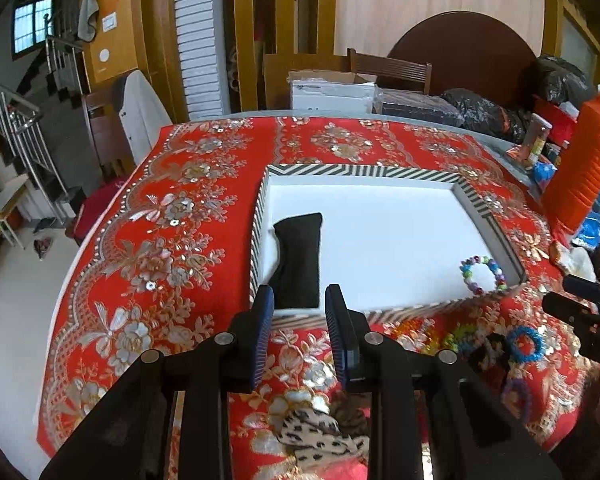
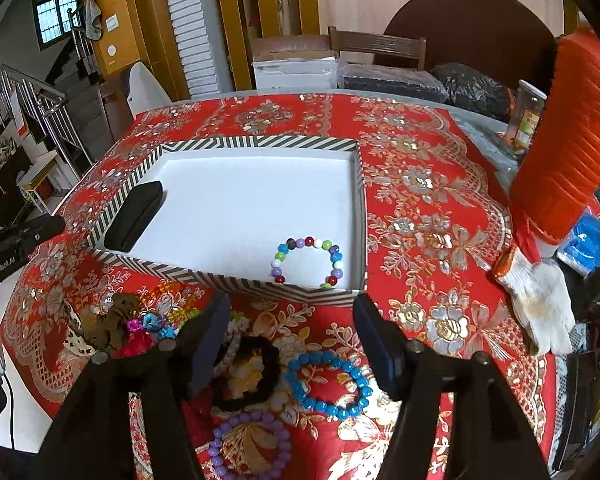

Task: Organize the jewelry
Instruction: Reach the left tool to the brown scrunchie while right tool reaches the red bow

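Fingers (image 2: pixel 370 332) spread above blue bracelet (image 2: pixel 327 379), striped box (image 2: pixel 236 280) beyond.

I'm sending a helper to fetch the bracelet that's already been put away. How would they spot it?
Find the striped-edged white tray on the red floral cloth. In its near right corner lies the multicolored bead bracelet. It is the only bracelet inside the tray; the blue bracelet and purple bracelet lie outside on the cloth.

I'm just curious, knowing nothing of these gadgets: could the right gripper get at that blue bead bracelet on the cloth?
Probably yes: the right gripper is open, and the blue bead bracelet lies uncovered on the cloth between its fingers.
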A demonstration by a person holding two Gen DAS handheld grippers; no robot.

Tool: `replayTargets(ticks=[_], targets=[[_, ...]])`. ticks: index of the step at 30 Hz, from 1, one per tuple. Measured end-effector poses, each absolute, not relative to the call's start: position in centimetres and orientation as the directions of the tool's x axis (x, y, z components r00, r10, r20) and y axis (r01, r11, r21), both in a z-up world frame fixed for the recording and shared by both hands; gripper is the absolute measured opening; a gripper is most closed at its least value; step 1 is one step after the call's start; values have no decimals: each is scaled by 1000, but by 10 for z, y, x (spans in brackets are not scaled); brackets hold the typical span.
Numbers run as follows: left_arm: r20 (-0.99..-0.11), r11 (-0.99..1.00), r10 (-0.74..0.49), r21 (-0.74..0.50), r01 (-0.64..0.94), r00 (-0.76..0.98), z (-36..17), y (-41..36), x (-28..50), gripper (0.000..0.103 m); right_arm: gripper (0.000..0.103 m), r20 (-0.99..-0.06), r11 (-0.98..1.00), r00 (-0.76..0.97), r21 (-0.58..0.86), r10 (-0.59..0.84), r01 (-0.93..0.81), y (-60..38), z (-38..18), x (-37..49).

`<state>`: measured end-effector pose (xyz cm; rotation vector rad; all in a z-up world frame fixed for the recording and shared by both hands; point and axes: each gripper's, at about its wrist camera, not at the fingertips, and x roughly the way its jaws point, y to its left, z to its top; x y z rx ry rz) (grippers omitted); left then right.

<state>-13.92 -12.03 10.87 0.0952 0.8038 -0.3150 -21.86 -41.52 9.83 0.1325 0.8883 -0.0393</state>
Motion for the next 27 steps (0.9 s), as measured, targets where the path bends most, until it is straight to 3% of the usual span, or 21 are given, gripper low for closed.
replayTargets(ticks=[12, 19, 27], targets=[[-759, 924, -337, -152, 352, 557, 108, -97, -164, 16, 68, -775, 994, 631, 90, 30, 62, -423, 111, -246], [-779, 898, -397, -219, 382, 486, 94, -102, -173, 22, 68, -791, 994, 609, 103, 58, 40, -425, 101, -255], [-820, 882, -399, -221, 417, 410, 66, -122, -172, 22, 68, -796, 992, 597, 125, 101, -2, -422, 96, -261]])
